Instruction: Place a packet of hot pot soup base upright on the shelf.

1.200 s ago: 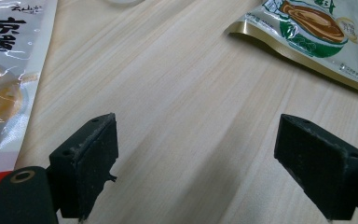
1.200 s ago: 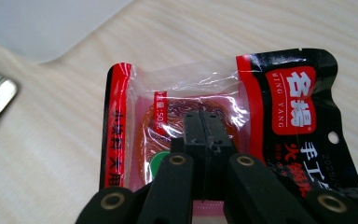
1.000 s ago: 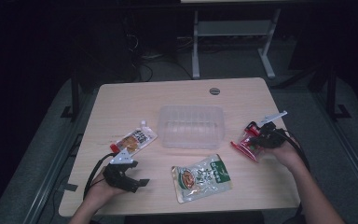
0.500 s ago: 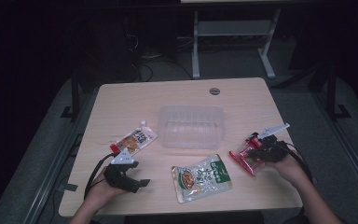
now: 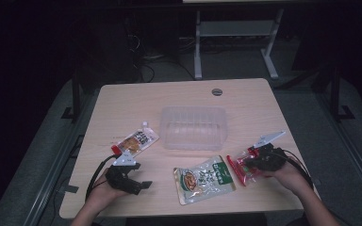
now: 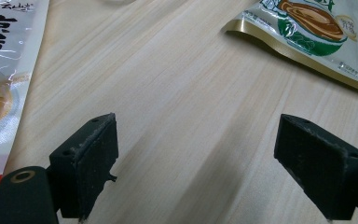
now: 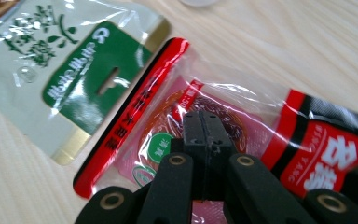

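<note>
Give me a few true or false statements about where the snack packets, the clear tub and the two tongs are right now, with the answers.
1. The right tongs are shut on the red packet. True.
2. The left tongs grip the orange packet. False: they stand open over bare table.
3. The clear tub holds nothing. True.
4. The green packet lies inside the tub. False: it lies on the table in front of it.
5. The red packet's edge overlaps the green packet in the right gripper view. True.
</note>
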Motion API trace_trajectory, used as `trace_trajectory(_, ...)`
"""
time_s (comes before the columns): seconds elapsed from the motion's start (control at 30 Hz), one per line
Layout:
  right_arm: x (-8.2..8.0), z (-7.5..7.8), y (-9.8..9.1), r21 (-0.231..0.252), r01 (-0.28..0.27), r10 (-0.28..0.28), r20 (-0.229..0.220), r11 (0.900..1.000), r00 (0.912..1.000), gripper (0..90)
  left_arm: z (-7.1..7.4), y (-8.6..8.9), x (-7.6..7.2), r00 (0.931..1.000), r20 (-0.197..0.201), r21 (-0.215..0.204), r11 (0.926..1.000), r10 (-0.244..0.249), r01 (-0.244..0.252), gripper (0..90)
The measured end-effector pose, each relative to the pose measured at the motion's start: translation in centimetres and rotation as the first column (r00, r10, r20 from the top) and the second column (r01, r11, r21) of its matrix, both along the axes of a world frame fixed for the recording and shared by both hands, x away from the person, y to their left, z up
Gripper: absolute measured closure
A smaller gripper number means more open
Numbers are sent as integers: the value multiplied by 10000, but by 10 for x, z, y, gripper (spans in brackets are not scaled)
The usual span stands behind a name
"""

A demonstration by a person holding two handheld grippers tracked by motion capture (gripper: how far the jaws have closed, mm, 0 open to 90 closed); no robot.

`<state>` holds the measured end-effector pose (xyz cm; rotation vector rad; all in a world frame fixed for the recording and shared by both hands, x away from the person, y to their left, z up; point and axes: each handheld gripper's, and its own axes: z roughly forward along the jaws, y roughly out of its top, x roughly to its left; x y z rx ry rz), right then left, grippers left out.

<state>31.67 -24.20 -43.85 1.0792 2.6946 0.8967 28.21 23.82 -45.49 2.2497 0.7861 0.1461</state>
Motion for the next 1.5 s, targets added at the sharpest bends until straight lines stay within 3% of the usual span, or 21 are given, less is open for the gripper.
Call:
trace_trajectory(0.37, 1, -1, 19, 157, -704, 703, 98, 9974, 9975, 900, 2, -4, -1, 9997, 161, 83, 9998, -193, 192, 138)
trace_trajectory(0.63, 4, -1, 30, 238, -1116, 1112, 193, 9935, 9936, 899, 10, -15, -4, 9971, 516, -172, 9982, -562, 571, 203)
trace_trajectory(0.67, 5, -1, 28, 344, -1064, 1059, 163, 9937, 9942, 898, 12, -18, -5, 9965, 570, -237, 9978, -609, 624, 217)
trace_trajectory(0.7, 4, 1, 22, 752, -869, 856, 212, 9934, 9961, 896, 14, -21, -5, 9961, 606, -327, 9973, -641, 662, 254)
trace_trajectory(0.73, 4, 1, 22, 752, -869, 856, 212, 9934, 9961, 896, 16, -24, -5, 9953, 639, -418, 9963, -721, 749, 254)
trace_trajectory(0.83, 2, 8, 7, 1234, -261, 236, 221, 9920, 9995, 776, 24, -35, -5, 9924, 729, -634, 9925, -994, 1041, 452)
trace_trajectory(0.87, 2, 8, 7, 1234, -261, 236, 221, 9920, 9995, 776, 26, -38, -4, 9902, 757, -588, 9908, -1170, 1216, 452)
trace_trajectory(0.9, 1, 10, -2, 1452, -28, -21, 333, 9894, 9994, 710, 28, -47, -4, 9875, 729, -683, 9871, -1401, 1451, 541)
trace_trajectory(0.93, 1, 10, -2, 1452, -28, -21, 333, 9894, 9994, 710, 28, -47, -4, 9875, 729, -683, 9871, -1401, 1451, 583)
trace_trajectory(0.97, -1, 11, -9, 1516, 293, -348, 338, 9880, 9988, 633, 30, -56, -2, 9833, 657, -663, 9825, -1696, 1739, 629)
trace_trajectory(1.03, -1, 12, -12, 1567, 512, -556, 240, 9863, 9982, 604, 31, -61, -1, 9815, 597, -685, 9802, -1819, 1859, 670)
trace_trajectory(1.2, -3, 12, -21, 1649, 1150, -1177, 66, 9796, 9930, 422, 35, -87, 8, 9710, 501, -711, 9689, -2338, 2369, 861)
trace_trajectory(1.27, -4, 11, -23, 1640, 1187, -1217, 88, 9793, 9925, 405, 36, -98, 10, 9660, 469, -764, 9633, -2542, 2572, 893)
trace_trajectory(1.37, -11, 7, -30, 1395, 1325, -1367, 203, 9813, 9904, 357, 35, -119, 16, 9524, 504, -642, 9506, -3007, 3036, 897)
trace_trajectory(1.5, -17, 5, -38, 1411, 1514, -1557, 201, 9784, 9876, 326, 34, -139, 21, 9423, 539, -591, 9409, -3305, 3334, 896)
